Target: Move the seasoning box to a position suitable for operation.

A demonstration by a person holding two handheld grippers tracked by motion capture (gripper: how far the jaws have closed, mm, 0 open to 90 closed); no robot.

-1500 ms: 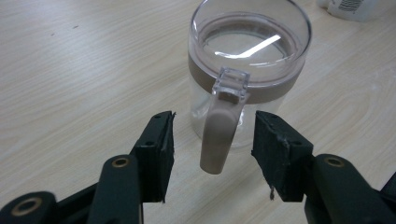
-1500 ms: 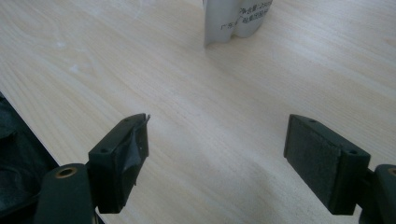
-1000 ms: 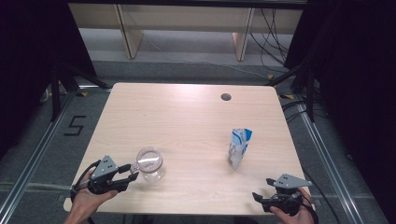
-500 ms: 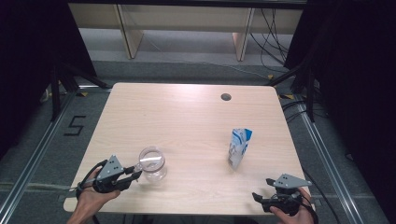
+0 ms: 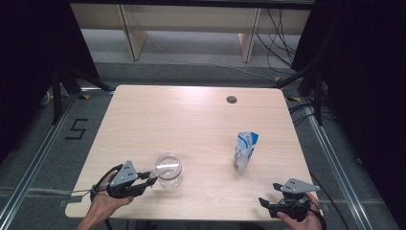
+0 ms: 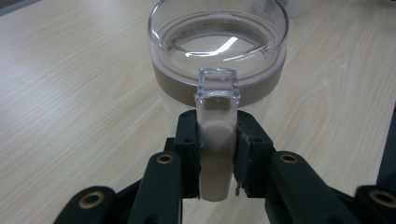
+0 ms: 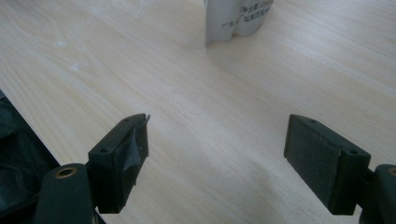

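Clear jug [image 6: 217,60] base hidden, left fingers [image 6: 217,154] clamping handle [image 6: 215,154], right fingers [image 7: 224,158] wide, empty

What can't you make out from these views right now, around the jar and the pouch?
- Jar: base hidden behind the left gripper in the left gripper view; contents unclear through its clear lid.
- Pouch: top cut off by the right gripper view's upper edge; print too small in the high view.
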